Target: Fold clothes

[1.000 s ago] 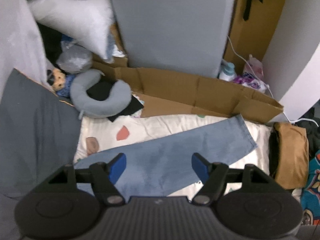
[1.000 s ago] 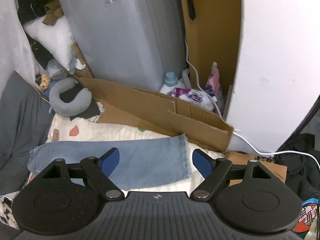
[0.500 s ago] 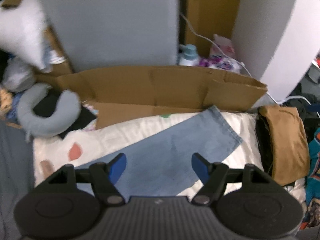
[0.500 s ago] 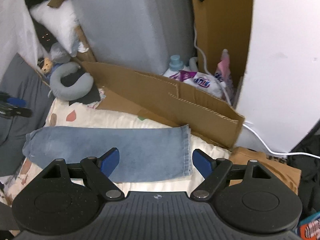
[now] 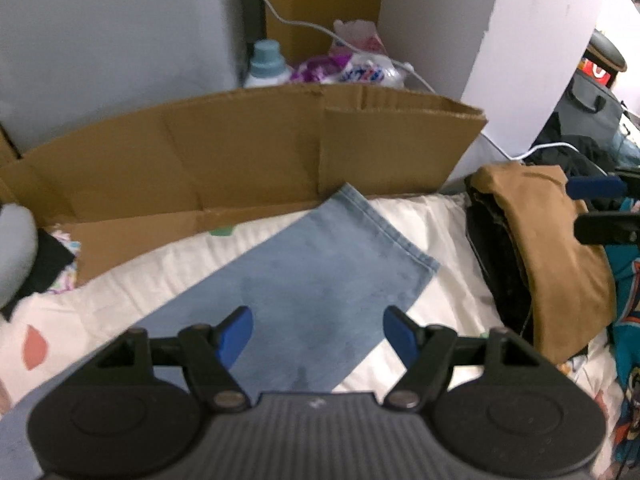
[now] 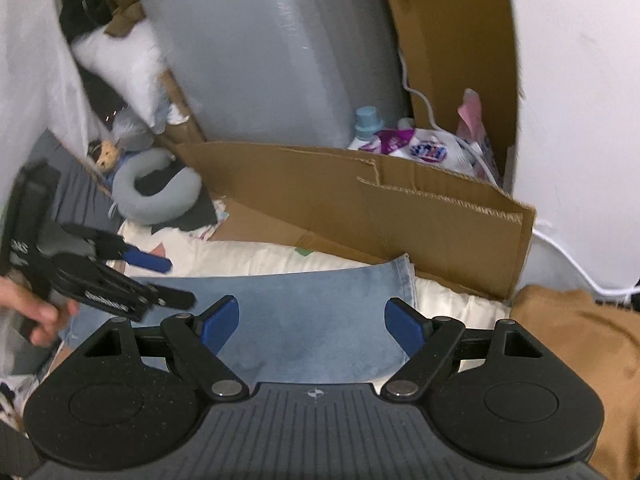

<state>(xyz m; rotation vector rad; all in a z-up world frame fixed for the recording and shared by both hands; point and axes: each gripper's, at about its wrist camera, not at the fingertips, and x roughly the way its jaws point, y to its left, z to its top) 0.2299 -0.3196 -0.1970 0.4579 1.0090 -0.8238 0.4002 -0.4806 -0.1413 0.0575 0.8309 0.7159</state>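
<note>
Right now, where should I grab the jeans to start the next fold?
Probably the hemmed leg end of the jeans, which lies flat and free on the sheet near the cardboard. Come from above with both open grippers, left gripper and right gripper, one at each hem corner.

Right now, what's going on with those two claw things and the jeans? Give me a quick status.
Left gripper open, empty. Right gripper open, empty. Jeans flat on bedsheet, ungrasped. Tan garment beside the hem, cardboard behind.
</note>
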